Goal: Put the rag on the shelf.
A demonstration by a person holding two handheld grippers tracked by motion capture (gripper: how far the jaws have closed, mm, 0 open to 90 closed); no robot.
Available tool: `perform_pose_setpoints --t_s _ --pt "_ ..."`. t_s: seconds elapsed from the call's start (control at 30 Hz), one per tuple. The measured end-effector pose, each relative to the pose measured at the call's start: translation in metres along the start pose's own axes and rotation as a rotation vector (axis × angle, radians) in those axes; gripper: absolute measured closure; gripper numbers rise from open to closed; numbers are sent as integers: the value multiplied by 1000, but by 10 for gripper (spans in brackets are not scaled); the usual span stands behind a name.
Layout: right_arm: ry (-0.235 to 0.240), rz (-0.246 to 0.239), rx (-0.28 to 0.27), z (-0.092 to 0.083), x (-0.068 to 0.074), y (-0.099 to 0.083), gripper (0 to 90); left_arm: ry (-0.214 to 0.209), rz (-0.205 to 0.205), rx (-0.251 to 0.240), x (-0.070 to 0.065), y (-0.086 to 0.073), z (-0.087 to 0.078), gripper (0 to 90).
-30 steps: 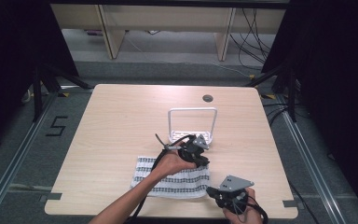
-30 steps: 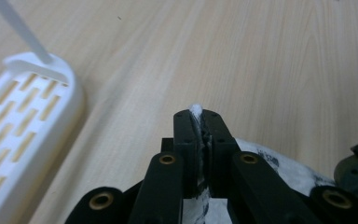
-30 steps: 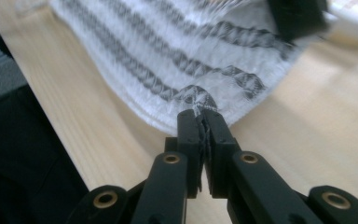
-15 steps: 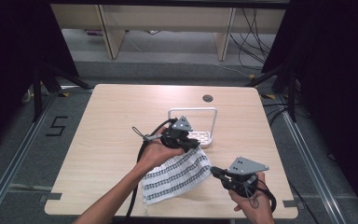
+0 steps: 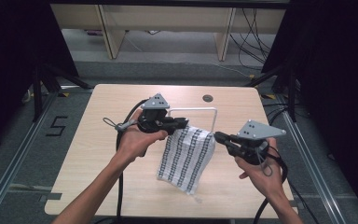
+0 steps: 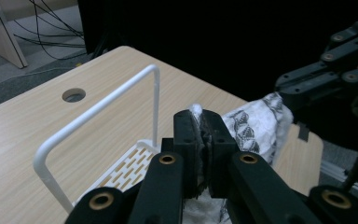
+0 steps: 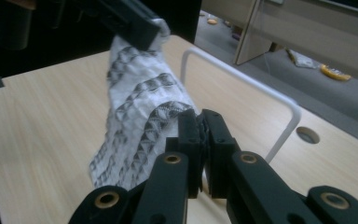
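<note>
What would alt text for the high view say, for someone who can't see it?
Two hands hold a patterned cloth up over a wooden table, the left gripper and right gripper each shut on a top corner. A white wire rack stands behind the cloth.

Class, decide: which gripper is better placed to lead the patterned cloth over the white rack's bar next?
Probably the left gripper: shut on the cloth corner right beside the rack bar. The right gripper grips the other corner, nearer the person.
</note>
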State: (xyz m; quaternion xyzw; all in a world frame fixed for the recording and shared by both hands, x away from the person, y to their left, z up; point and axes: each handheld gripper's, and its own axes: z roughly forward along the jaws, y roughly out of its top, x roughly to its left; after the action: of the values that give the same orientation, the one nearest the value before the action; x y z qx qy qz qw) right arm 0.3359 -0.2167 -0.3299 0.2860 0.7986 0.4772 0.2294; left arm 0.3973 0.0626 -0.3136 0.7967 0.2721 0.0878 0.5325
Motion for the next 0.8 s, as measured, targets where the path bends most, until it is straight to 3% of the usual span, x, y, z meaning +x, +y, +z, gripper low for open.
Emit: perform_pose_setpoints --t_s 0.17,0.27,0.5,0.53,0.8 --pt "-1 7 -6 -4 -11 21 879 9 -16 -7 -1 8 -6 854" --pt "-29 -11 -6 -3 -16 31 879 26 -16 3 0 15 -7 853" --pt "-28 3 -22 5 -26 43 879 41 -32 -14 7 25 -8 853" --pt "-13 21 -22 8 -28 47 879 48 -35 -22 9 29 -9 852" --pt "-51 6 -48 7 -38 65 879 62 -40 -41 16 45 -9 853"
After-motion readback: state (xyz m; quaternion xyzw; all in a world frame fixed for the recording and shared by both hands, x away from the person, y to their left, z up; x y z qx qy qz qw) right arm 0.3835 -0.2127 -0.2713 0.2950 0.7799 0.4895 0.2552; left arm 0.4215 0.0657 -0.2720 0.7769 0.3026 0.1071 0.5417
